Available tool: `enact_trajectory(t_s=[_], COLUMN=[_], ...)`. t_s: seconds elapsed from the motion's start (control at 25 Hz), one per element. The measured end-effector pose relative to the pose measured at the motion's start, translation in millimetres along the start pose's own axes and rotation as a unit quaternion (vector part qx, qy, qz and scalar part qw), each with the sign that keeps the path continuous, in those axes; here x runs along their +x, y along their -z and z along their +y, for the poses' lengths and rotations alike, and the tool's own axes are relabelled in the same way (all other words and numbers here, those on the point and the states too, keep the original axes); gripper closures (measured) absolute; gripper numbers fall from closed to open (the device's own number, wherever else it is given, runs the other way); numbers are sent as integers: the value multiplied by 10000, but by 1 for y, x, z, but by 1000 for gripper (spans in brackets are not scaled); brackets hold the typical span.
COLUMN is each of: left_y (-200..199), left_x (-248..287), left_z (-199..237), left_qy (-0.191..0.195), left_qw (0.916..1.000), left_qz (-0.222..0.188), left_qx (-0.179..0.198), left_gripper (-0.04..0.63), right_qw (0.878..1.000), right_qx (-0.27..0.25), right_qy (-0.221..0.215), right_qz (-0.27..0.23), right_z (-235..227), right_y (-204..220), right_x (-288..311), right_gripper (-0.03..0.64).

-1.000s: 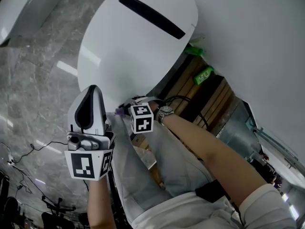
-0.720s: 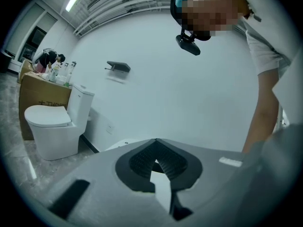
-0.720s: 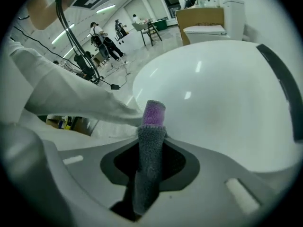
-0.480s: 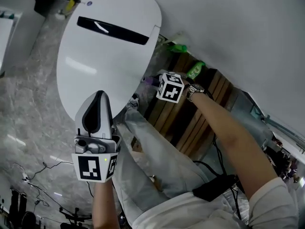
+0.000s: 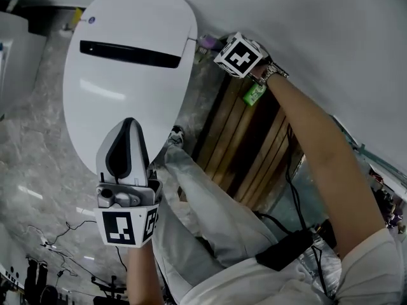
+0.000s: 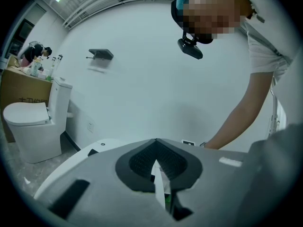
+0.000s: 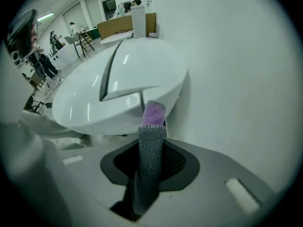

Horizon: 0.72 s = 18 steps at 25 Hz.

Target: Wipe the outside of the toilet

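A white toilet (image 5: 127, 88) with its lid closed and a black slot across the lid fills the upper left of the head view. My right gripper (image 5: 216, 45) is at the toilet's rear edge beside the white wall. It is shut on a grey cloth with a purple end (image 7: 152, 126). The purple end (image 5: 208, 42) sits at the gap between the toilet's back (image 7: 118, 93) and the wall. My left gripper (image 5: 127, 124) hovers over the lid's front edge, jaws together with nothing in them. The left gripper view shows the lid (image 6: 97, 148) beyond those jaws.
A wooden slatted panel (image 5: 241, 145) and a green bottle (image 5: 254, 94) lie to the right of the toilet. Cables (image 5: 57, 234) trail over the grey marble floor at lower left. A second toilet (image 6: 33, 122) stands far off along the wall.
My right gripper has carried the cloth from the toilet's front side up along its right edge to the rear by the wall. The left gripper has hardly moved.
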<state>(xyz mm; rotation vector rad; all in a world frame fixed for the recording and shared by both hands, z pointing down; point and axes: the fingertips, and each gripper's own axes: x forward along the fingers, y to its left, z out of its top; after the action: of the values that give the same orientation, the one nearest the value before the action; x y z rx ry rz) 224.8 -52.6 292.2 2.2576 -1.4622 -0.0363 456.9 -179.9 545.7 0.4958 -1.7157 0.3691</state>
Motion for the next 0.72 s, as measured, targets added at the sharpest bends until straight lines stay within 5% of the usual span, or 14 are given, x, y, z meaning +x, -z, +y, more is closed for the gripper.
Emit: enact_trajectory(t_s=[0.4, 0.72], left_y=[18, 31], left_x=[5, -7], left_z=[18, 31], left_qy=[-251, -249], left_qw=[9995, 9992], left_qz=[194, 262], left_qx=[-60, -152], left_gripper=[591, 591], right_qw=[9974, 9993], right_qx=[234, -90], right_qy=[680, 369], right_qz=[78, 48], right_z=[-73, -41], right_y=[-36, -52], right_x=[29, 42], right_gripper=[523, 526])
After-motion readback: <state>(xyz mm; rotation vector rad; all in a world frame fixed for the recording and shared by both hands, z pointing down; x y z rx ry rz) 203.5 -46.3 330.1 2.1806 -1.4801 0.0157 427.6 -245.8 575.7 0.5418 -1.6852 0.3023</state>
